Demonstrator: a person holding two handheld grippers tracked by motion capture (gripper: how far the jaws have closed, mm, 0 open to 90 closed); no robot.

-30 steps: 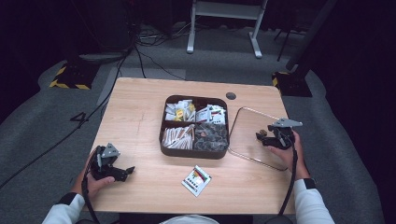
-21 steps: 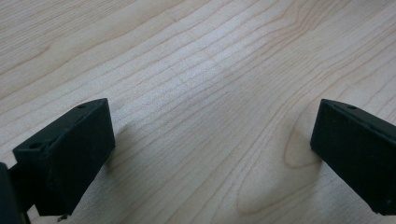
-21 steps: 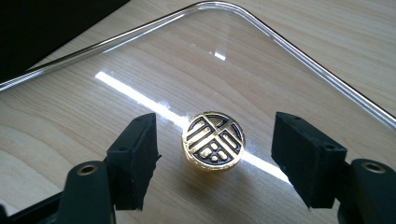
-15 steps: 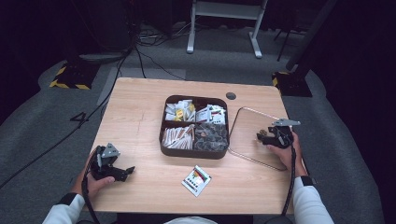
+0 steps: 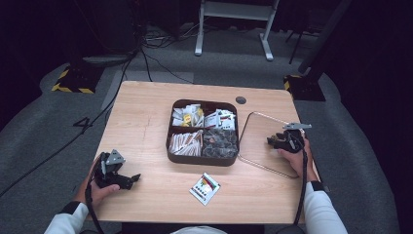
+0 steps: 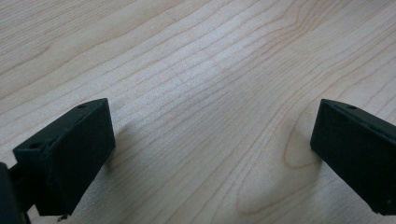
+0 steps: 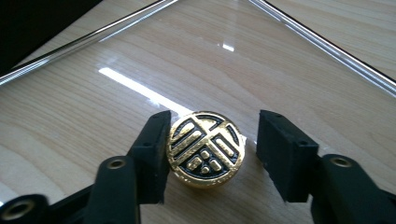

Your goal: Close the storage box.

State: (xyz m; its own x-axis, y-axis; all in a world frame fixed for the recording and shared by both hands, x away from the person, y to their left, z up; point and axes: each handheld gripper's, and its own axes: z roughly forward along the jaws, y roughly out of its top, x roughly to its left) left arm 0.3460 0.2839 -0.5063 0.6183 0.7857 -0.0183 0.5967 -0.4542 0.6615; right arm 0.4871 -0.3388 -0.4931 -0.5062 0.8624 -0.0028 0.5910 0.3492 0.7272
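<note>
A clear lid with a shiny rim [image 5: 255,161] lies flat on the table to the right of the tray. A round gold-and-black knob [image 7: 205,149] stands on it. My right gripper [image 7: 212,142] is low over the lid [image 7: 317,39] with the knob between its jaws, which have just been closing. The left pad [image 7: 154,154] is against the knob and a gap remains at the right pad [image 7: 278,149]. In the high view the right gripper [image 5: 275,141] points left over the lid. My left gripper [image 5: 131,179] rests open at the front left, over bare wood [image 6: 210,144].
A dark four-compartment tray [image 5: 202,158] of packets and sachets sits mid-table. One loose white packet [image 5: 205,187] lies in front of it. A dark grommet [image 5: 240,100] is set in the wooden table [image 5: 146,112] behind the tray. The floor around holds cables and stand feet.
The right gripper sank slightly toward the lid and its jaws narrowed around the knob. The left gripper kept still.
</note>
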